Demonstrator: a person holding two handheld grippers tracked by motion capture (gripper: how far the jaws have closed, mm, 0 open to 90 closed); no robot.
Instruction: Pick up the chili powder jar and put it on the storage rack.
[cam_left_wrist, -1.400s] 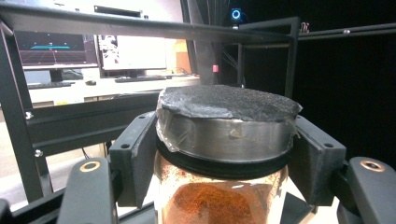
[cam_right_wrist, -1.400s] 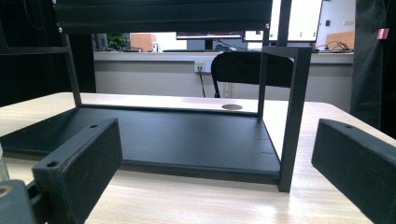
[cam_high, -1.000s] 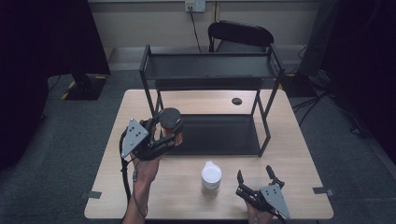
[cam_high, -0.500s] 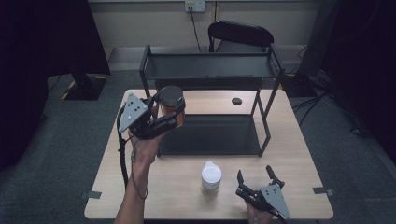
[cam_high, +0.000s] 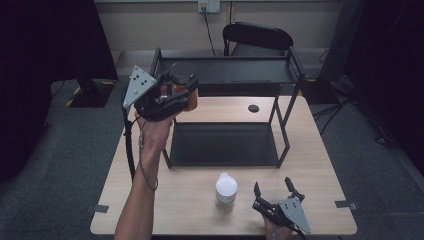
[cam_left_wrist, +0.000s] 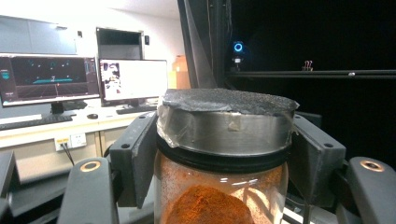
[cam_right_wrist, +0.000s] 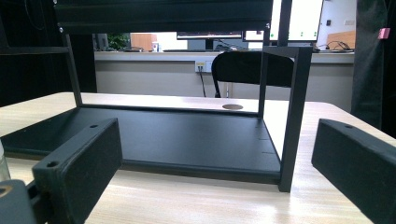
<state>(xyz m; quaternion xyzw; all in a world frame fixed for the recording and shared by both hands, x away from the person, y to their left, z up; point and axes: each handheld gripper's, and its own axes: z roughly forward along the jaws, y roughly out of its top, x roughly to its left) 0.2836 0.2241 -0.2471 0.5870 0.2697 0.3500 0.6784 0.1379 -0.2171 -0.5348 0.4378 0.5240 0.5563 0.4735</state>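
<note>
I held the left gripper (cam_high: 181, 95) raised above the far left part of the table (cam_high: 150, 200), close to the left end of the black rack's (cam_high: 280, 145) top shelf. Its jaws were closed on a glass jar (cam_left_wrist: 222, 186) with orange powder inside, and they pressed the jar from both sides just under its metal lid (cam_left_wrist: 226, 119). In the high view the jar (cam_high: 186, 92) was upright, in the air, touching neither the table nor the shelf.

The right gripper (cam_high: 274, 194) rested low at the near right edge of the table, with its jaws wide apart and nothing between them. It pointed toward the bottom shelf of the rack (cam_right_wrist: 163, 135).

A small jar with a white lid (cam_high: 226, 189) stood on the table just left of the right gripper, in front of the rack.
</note>
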